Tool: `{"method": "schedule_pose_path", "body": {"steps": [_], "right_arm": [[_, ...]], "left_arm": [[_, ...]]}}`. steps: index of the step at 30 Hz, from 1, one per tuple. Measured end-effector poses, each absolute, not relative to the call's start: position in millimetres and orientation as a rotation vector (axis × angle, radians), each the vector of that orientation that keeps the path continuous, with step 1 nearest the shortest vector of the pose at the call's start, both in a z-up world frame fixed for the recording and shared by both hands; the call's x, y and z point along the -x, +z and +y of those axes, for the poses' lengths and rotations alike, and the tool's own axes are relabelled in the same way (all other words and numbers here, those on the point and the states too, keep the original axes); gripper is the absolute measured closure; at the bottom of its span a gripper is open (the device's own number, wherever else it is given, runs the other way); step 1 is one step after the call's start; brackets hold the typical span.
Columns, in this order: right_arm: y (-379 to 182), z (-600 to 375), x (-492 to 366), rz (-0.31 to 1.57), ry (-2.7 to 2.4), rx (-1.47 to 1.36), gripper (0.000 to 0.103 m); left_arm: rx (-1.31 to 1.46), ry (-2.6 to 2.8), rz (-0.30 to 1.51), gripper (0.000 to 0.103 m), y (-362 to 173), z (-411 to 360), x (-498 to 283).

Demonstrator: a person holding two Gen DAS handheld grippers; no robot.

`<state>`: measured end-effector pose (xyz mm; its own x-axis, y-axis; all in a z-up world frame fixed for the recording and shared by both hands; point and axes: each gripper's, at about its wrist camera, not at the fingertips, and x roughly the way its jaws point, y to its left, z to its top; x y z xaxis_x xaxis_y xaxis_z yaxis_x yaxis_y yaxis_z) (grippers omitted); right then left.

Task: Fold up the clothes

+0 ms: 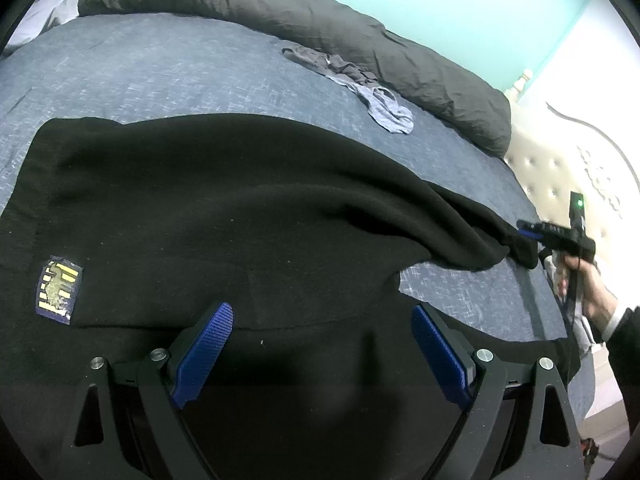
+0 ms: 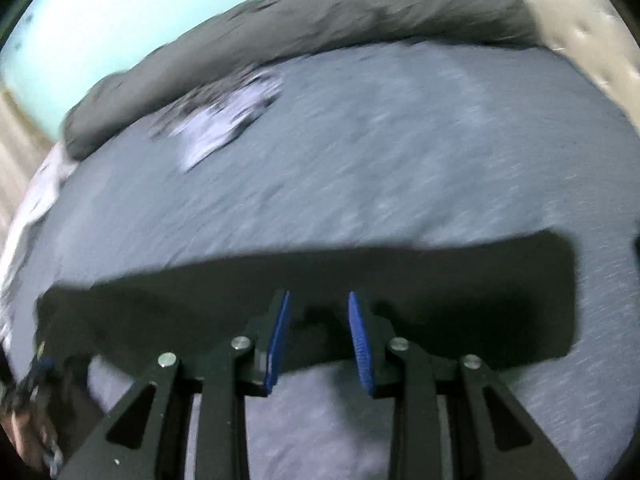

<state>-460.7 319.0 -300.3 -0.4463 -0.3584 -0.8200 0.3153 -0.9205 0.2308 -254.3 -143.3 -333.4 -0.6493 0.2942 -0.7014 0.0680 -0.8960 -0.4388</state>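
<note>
A black garment [image 1: 240,208] with a yellow and blue patch [image 1: 58,288] lies spread on the blue bedspread [image 1: 160,76]. My left gripper [image 1: 322,308] hovers low over its near part, jaws wide open and holding nothing. At the right, a hand holds my right gripper [image 1: 524,232], which pinches the end of the garment's sleeve [image 1: 460,232] and draws it sideways. In the blurred right wrist view, the black sleeve [image 2: 480,300] runs across the bed and passes between the blue pads of the right gripper [image 2: 318,300], which are closed down onto the bunched cloth.
A dark grey duvet [image 1: 320,28] is heaped along the far side of the bed. A small grey-blue garment [image 1: 360,84] lies crumpled in front of it. A cream tufted headboard [image 1: 560,168] stands at the right. The bed's edge falls away near the hand [image 1: 596,292].
</note>
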Motion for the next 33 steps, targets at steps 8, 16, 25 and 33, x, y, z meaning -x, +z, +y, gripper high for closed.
{"method": "schedule_pose_path", "body": {"steps": [8,16,25,33], "right_arm": [[-338.7,285.8,455.5,0.101,-2.35,-1.487,0.073],[-321.6,308.6,498.9,0.069,-2.596,-1.396,0.073],[-265.3,356.6,535.1,-0.025,-2.821,-1.255,0.073],[-294.2,427.7,516.0,-0.222,-2.847,-1.442,0.069]], "left_arm": [[1.246,2.662,-0.661,0.01,-332.9,-141.6,252.7],[1.255,2.66,-0.664,0.01,-336.3,-143.6,252.7],[1.272,2.661,-0.642,0.01,-338.8,-142.4,255.0],[1.271,2.657,-0.637,0.009,-339.0,-139.9,254.2]]}}
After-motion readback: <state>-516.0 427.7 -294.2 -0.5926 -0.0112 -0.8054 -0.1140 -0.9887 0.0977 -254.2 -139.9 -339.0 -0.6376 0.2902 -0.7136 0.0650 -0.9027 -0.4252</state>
